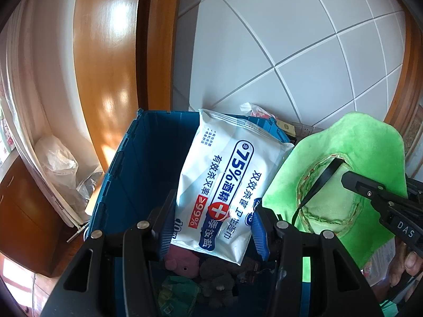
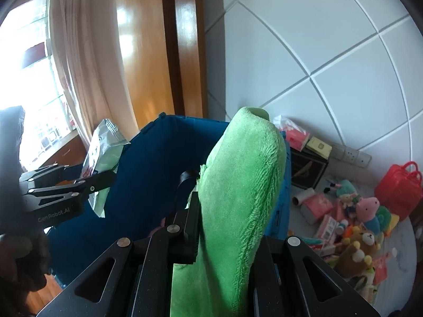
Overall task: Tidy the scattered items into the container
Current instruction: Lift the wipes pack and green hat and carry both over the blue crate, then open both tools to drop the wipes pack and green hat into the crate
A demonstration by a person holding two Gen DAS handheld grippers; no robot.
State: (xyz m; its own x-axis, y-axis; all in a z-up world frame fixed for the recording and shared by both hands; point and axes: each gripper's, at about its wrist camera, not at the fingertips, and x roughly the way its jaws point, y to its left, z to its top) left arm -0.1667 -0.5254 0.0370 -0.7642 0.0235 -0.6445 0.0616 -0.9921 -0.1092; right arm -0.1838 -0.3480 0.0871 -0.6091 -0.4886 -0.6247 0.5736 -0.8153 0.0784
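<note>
My left gripper (image 1: 211,227) is shut on a white pack of alcohol wipes (image 1: 227,185) and holds it over the open blue crate (image 1: 116,169). Inside the crate lie a pink plush (image 1: 182,262), a grey plush (image 1: 219,282) and a green packet (image 1: 177,294). My right gripper (image 2: 227,227) is shut on a green fluffy cloth (image 2: 243,185) above the crate's right side (image 2: 158,163). The cloth also shows in the left wrist view (image 1: 343,185), and the wipes pack shows in the right wrist view (image 2: 101,158).
Scattered toys and packets lie on the white floor right of the crate: a Peppa Pig plush (image 2: 370,208), a bear plush (image 2: 362,245), a red case (image 2: 399,190), pink tissue packs (image 2: 317,206), a black box (image 2: 308,169). A wooden door frame (image 1: 156,39) and a curtain (image 2: 79,52) stand behind.
</note>
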